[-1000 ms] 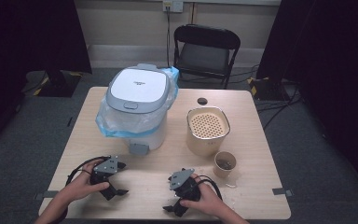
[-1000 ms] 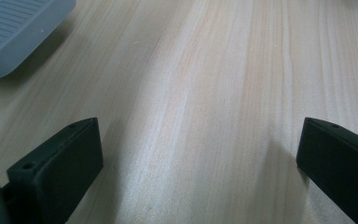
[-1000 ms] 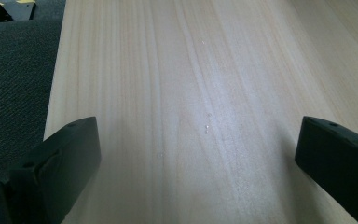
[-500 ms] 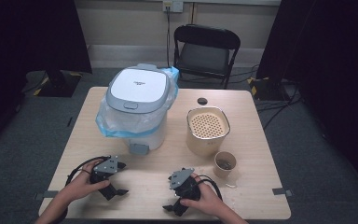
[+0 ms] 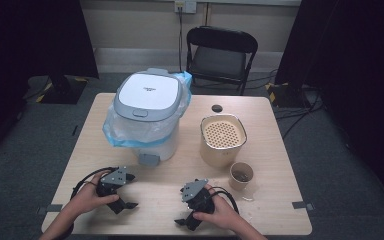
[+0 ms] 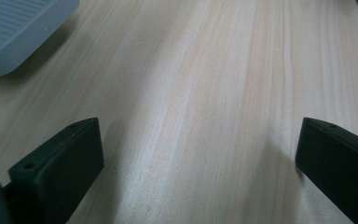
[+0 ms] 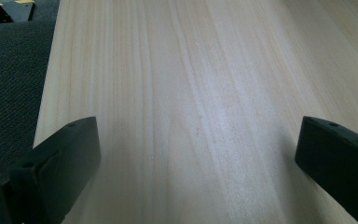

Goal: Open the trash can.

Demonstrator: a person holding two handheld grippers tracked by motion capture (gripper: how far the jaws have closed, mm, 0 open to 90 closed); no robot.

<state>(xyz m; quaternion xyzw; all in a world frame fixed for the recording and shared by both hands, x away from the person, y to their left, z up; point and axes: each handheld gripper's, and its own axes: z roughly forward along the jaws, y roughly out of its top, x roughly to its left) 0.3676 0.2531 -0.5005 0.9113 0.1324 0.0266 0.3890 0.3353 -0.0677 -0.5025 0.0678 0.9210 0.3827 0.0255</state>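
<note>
My left gripper [image 5: 122,202] and right gripper [image 5: 190,220] both rest low on the table [image 5: 95,145] near my edge, jaws spread wide with nothing between them. The white bin [image 5: 147,117], lid shut and blue liner spilling over its rim, stands ahead of my left gripper, its grey foot pedal [image 5: 148,160] facing me. I judge my left hand the nearer for it.
</note>
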